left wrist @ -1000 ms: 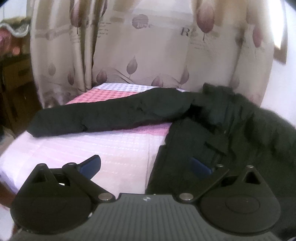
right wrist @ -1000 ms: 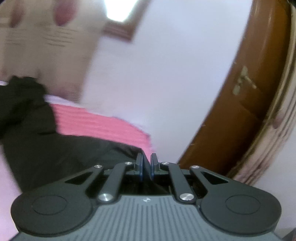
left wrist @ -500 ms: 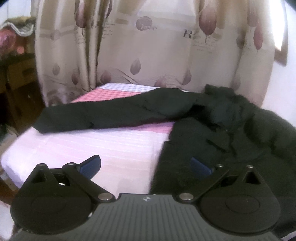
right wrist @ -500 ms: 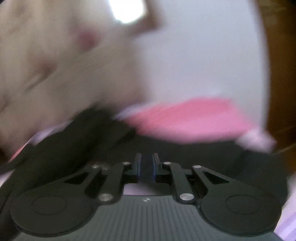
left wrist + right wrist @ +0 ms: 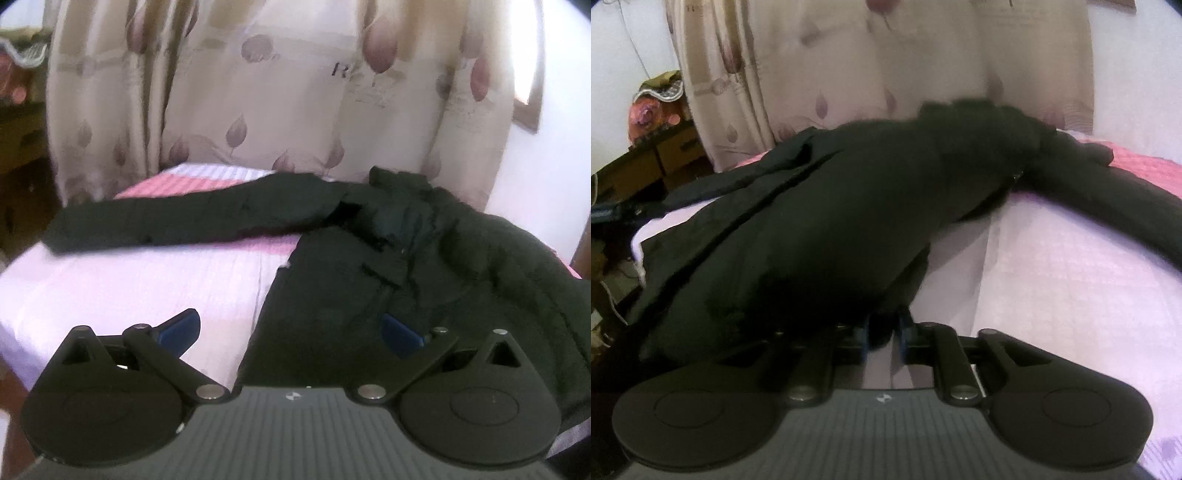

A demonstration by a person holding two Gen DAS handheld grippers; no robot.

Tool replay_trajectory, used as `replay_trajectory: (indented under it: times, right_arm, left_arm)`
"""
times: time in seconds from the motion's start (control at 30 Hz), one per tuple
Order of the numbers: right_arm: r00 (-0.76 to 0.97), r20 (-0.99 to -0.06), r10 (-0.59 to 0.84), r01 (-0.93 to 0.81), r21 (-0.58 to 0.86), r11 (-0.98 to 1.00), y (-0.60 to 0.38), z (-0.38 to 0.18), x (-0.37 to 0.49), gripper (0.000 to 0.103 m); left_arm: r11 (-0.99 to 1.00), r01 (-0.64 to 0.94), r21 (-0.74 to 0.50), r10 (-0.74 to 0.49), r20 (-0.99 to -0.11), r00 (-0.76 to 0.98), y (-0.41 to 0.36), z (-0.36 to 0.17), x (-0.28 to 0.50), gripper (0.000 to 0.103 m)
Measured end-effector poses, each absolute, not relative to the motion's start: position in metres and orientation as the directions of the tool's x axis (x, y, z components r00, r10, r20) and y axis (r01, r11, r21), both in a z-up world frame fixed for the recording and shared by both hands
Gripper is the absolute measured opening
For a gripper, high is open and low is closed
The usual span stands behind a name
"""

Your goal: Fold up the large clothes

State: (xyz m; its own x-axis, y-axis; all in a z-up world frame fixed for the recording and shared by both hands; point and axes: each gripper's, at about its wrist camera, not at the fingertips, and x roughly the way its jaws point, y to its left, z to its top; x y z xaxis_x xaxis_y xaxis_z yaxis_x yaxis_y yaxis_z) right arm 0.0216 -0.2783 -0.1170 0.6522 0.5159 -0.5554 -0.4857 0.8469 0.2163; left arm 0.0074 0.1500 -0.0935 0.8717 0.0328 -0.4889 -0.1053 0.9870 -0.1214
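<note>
- Black coat [image 5: 388, 258] lies spread on the pink-and-white striped bedcover [image 5: 147, 277]; we see one sleeve [image 5: 184, 221] stretched out flat toward the bed's left side in the left wrist view.
- Left gripper [image 5: 291, 328]: we note the jaws spread wide, nothing between them, its blue pads [image 5: 181, 325] hanging over the coat's near hem edge and the bare cover.
- Right gripper [image 5: 884, 332]: we record a narrow gap, the jaws opening. A dark fold of the coat [image 5: 831, 221] sits at the fingertips; blur prevents us from confirming any contact.
- Leaf-patterned curtain [image 5: 295, 92] hangs behind the bed.
</note>
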Motion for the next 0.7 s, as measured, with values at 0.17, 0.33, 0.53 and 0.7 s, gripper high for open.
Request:
replay_trajectory:
  times: [0.17,0.33,0.53,0.7]
  right_arm:
    - [0.683,-0.549,0.481,-0.453,0.198,0.869,-0.271,-0.118,0.025,0.007]
    - [0.769,-0.492,0.408,-0.374,0.172,0.911,-0.303,-0.088,-0.005,0.003]
    - [0.902,-0.384,0.198,-0.196,0.043,0.980,-0.381,-0.004,-0.091,0.000]
    - [0.854,-0.456,0.252,-0.176,0.202,0.963,-0.423,-0.008,-0.111,0.007]
  left_arm:
    - [0.964,-0.158,-0.215,0.026,-0.512,0.859,0.166,-0.099,0.007,0.103]
    - [0.963,-0.171,-0.206,0.046,-0.501,0.864,0.174,-0.095,0.002,0.103]
    - [0.975,-0.153,-0.158,0.056,-0.492,0.869,0.175,-0.096,0.001,0.103]
    - [0.975,-0.160,-0.157,0.060,-0.504,0.862,0.175,-0.105,0.011,0.103]
